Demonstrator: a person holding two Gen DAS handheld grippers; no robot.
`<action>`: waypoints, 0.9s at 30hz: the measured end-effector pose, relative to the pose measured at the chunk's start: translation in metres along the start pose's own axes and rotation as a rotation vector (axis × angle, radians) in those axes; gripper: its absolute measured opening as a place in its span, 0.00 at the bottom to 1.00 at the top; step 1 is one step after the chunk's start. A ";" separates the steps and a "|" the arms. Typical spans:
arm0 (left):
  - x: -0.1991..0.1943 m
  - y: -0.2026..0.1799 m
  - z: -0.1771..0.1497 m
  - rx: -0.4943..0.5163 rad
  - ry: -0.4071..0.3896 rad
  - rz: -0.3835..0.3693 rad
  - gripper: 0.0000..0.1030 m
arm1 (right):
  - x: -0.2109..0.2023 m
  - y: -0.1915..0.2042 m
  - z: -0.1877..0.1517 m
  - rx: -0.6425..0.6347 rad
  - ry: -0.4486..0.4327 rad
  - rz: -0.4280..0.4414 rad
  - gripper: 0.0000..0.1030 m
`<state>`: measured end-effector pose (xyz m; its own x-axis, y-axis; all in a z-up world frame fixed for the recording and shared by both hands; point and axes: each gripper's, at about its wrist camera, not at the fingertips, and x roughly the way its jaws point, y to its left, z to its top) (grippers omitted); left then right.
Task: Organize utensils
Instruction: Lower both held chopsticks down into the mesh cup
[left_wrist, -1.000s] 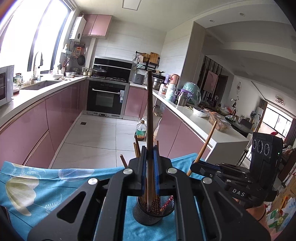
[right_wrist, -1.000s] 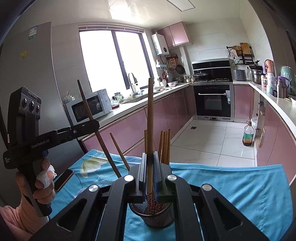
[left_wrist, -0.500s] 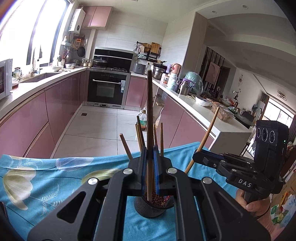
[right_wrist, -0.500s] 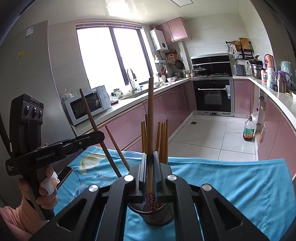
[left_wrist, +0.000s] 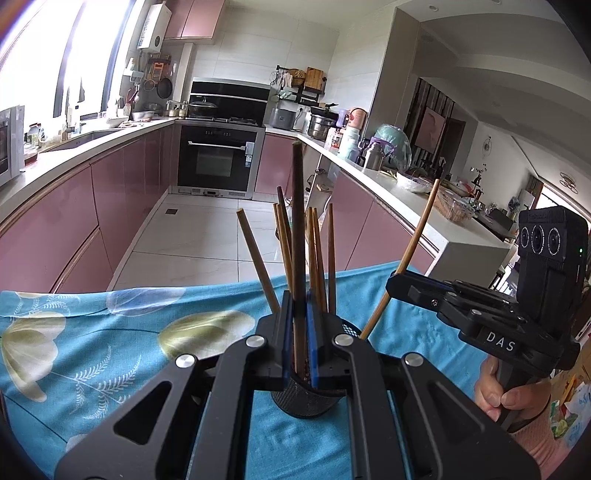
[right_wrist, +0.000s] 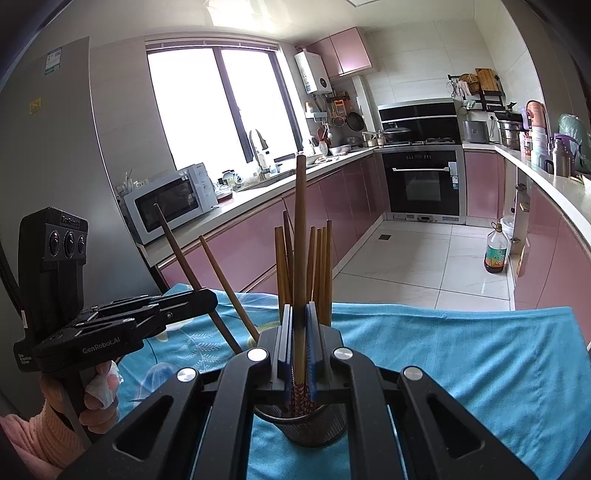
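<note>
While microwave (right_wrist: 173, 206) shows rightward, left view shows oven (left_wrist: 218, 162).

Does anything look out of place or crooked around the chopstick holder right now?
One chopstick leans far out to the side of the mesh holder, while the rest stand nearly upright. Otherwise nothing is spilled or broken; the left gripper and right gripper each pinch a chopstick over the holder on the blue cloth.

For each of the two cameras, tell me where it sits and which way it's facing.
Left wrist: on the left gripper, facing the oven wall; shows the right hand on the right gripper.
Right wrist: on the right gripper, facing the window and microwave; shows the left hand.
Shared: each gripper clamps one chopstick over the mesh holder.
</note>
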<state>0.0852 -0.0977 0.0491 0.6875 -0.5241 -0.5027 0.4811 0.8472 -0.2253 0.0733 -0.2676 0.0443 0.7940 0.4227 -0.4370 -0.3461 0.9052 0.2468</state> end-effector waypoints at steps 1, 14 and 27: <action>0.002 0.000 -0.001 0.002 0.005 0.001 0.07 | 0.001 0.000 0.000 -0.001 0.002 -0.001 0.06; 0.017 0.009 -0.006 0.008 0.047 0.007 0.07 | 0.012 0.002 -0.007 -0.012 0.030 -0.009 0.06; 0.025 0.008 -0.004 0.013 0.059 0.018 0.07 | 0.024 0.000 -0.008 -0.015 0.053 -0.010 0.06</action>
<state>0.1040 -0.1037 0.0317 0.6631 -0.5022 -0.5551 0.4759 0.8552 -0.2053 0.0889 -0.2573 0.0266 0.7699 0.4153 -0.4846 -0.3463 0.9096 0.2295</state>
